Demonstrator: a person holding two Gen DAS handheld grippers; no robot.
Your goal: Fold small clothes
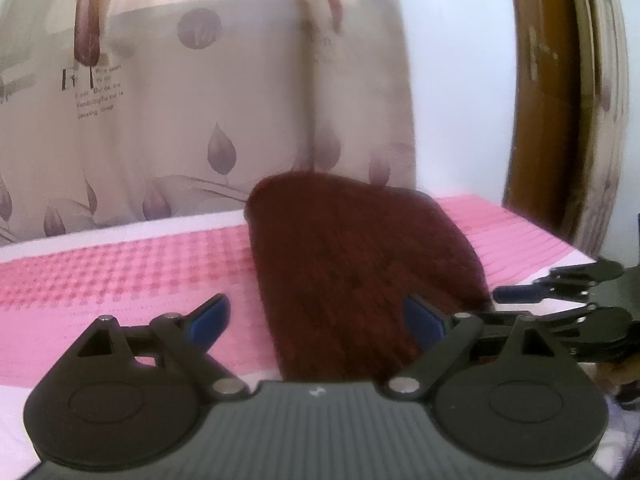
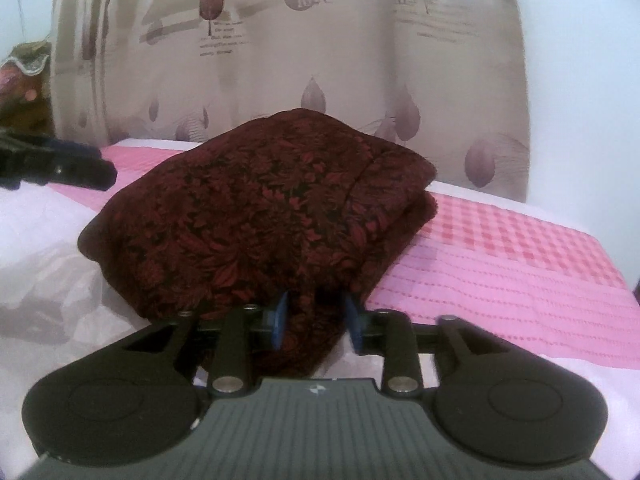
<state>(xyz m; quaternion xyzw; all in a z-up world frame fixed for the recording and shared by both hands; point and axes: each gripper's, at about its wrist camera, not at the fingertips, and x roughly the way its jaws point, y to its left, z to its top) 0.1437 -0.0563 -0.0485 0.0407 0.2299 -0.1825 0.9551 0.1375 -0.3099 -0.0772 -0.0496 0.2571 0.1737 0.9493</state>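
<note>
A dark red garment with a leaf pattern (image 2: 260,208) lies folded in a thick bundle on the pink checked sheet (image 2: 500,248). My right gripper (image 2: 316,318) straddles the bundle's near edge: cloth fills the space between the blue pads, and a thin dark gap shows by the right pad (image 2: 353,322). In the left wrist view the garment (image 1: 352,264) is blurred. My left gripper (image 1: 318,320) hovers over its near end, jaws wide apart and holding nothing. The right gripper (image 1: 498,304) shows at the garment's right edge, and the left gripper (image 2: 80,166) at the far left.
A beige curtain with purple leaf prints (image 2: 320,60) hangs right behind the bed. A wooden frame (image 1: 536,100) stands at the right. White bedding (image 2: 48,240) lies rumpled to the left of the garment, with a floral cloth (image 2: 20,88) beyond it.
</note>
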